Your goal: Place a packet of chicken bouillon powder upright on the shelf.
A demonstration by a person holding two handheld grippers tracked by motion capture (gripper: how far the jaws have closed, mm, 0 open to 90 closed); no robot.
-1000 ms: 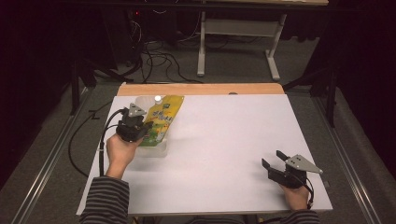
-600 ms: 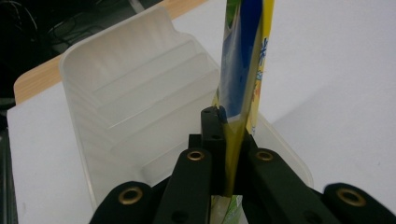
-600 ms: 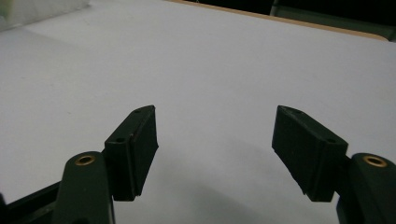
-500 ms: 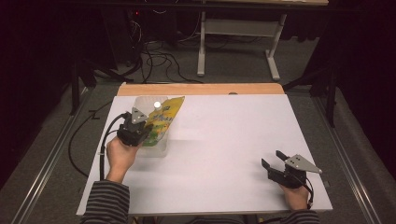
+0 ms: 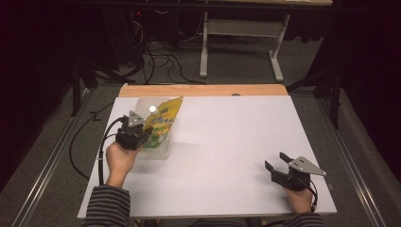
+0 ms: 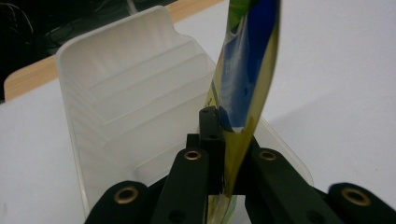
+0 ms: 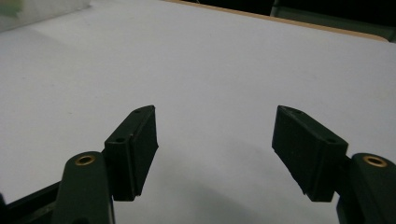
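From the high view, a white counter (image 5: 227,151) carries a clear plastic tub (image 5: 152,127) near its far left corner. A yellow and green pouch (image 5: 163,122) leans across the tub, its top corner reaching past the tub's right rim toward the wooden strip at the counter's far edge. The left gripper (image 5: 134,135) sits at the near side of the tub, right against the pouch's lower end, with the person's left hand (image 5: 120,158) behind it and a striped sleeve (image 5: 108,208) below. The right gripper (image 5: 283,170) rests well apart from the tub, at the near right of the counter, its jaws spread.

In the left gripper view, the left gripper (image 6: 224,154) has its jaws clamped on the bottom edge of the pouch (image 6: 245,70), which stands up on edge, showing blue and yellow. The pouch's lower end hangs inside the tub (image 6: 126,107), whose ribbed, stepped floor holds nothing else that shows.

In the right gripper view, the right gripper (image 7: 215,149) has its jaws wide apart over bare counter (image 7: 210,70), with nothing between them. A corner of the tub (image 7: 42,7) shows at the far left.
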